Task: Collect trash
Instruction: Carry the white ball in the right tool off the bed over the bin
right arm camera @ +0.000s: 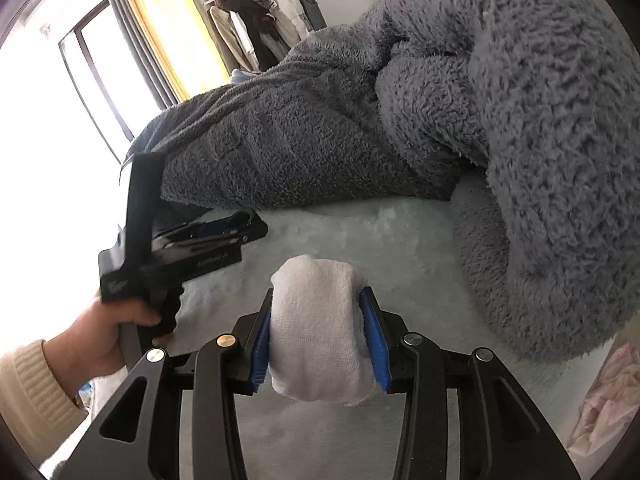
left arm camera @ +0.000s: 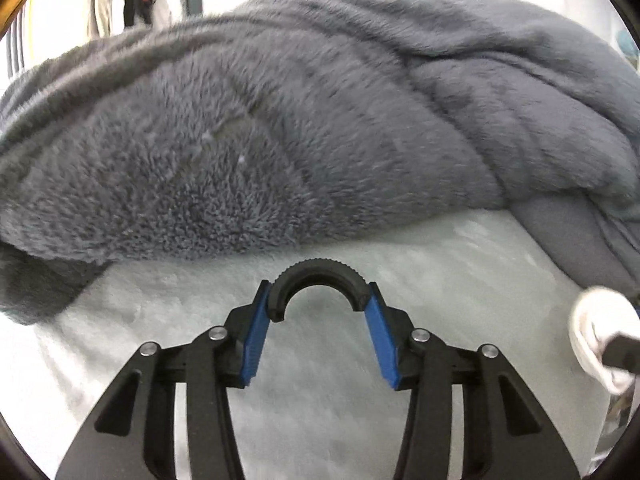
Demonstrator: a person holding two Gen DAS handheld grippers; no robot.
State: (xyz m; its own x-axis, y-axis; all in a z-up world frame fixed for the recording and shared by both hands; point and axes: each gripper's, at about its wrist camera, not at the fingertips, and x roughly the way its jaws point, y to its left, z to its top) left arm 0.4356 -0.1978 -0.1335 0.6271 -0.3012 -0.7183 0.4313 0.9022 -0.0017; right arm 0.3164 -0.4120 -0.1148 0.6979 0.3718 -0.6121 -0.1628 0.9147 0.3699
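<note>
Right gripper (right arm camera: 318,336): its blue ribbed pads (right arm camera: 262,344) press both sides of a rolled white cloth wad (right arm camera: 316,320), soft and finely woven, bulging above and below the fingers. The wad is clamped between the jaws and clear of the surface beneath.

Left gripper (left arm camera: 319,308): its blue pads (left arm camera: 256,340) pinch the two ends of a black half-ring (left arm camera: 319,280), a curved band with a ribbed outer edge that arches forward between the fingertips. The pads bear on it at both ends.

Directly below both grippers lies a pale, fluffy bed cover (left arm camera: 320,380), short-piled and fairly flat.

To the left of the right gripper, a hand (right arm camera: 108,332) with a cream knitted cuff (right arm camera: 28,392) grasps the black handle of the left tool. In the left wrist view, the same white wad (left arm camera: 596,332) shows at the far right edge, blurred.

Just ahead of both grippers, a grey fleece blanket (left arm camera: 280,128) is heaped in thick rounded folds, long-napped and shaggy, resting on the pale cover.

Beyond the blanket to the left of the right gripper are a bright window (right arm camera: 60,100) with a yellow curtain (right arm camera: 156,32), and a rack of hanging clothes (right arm camera: 260,12).
</note>
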